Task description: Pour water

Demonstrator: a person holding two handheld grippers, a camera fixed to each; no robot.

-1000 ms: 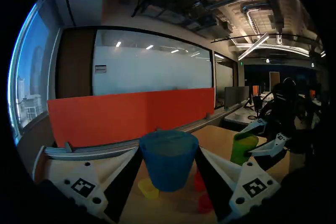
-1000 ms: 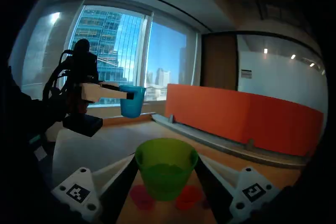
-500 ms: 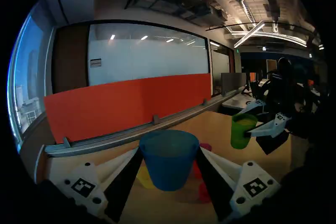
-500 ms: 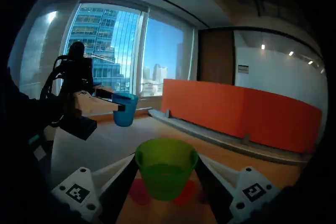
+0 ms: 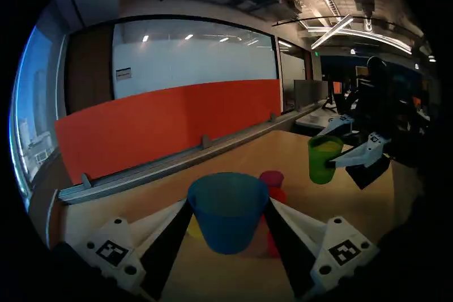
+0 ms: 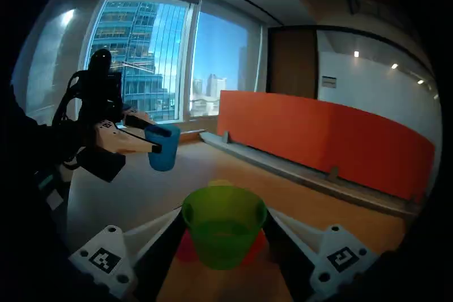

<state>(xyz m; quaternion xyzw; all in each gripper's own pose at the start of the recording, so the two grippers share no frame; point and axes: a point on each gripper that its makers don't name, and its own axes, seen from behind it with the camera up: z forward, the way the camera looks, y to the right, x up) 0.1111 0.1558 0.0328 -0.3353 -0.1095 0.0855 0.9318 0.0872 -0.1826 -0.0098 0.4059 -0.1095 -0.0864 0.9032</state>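
In the left gripper view, the left gripper [image 5: 228, 204] has its jaws clamped on a blue cup [image 5: 228, 220], one finger pressing each side. The cup stands upright between them, open mouth up, held above the wooden table [image 5: 249, 157]. Just beyond the jaws and lower down, small cups sit on the table. A yellow cup [image 5: 194, 228] peeks out past the left finger, and a pink cup [image 5: 272, 178] stands beyond the right finger with a red cup [image 5: 278, 195] touching it. Farther off, to the right of the jaws, the right gripper [image 5: 328, 149] holds a green cup [image 5: 323, 160] upright, well apart from the blue one. An orange partition [image 5: 164, 126] runs along the far edge of the table.

In the right gripper view, the right gripper [image 6: 224, 211] has its jaws pinched on the green cup [image 6: 224, 228], which is centred between the fingers and upright. Its lower part looks darker; I cannot tell for sure whether that is water. Something red shows on the table [image 6: 141, 188] under and beyond the jaws, and a bit of yellow sits just past the cup's far rim. Off to the left of the jaws and higher, the left gripper [image 6: 161, 140] grips the blue cup [image 6: 164, 154], upright and well apart from the green cup. Tall windows [image 6: 153, 69] lie behind it, and the orange partition [image 6: 340, 143] stretches away to the right.
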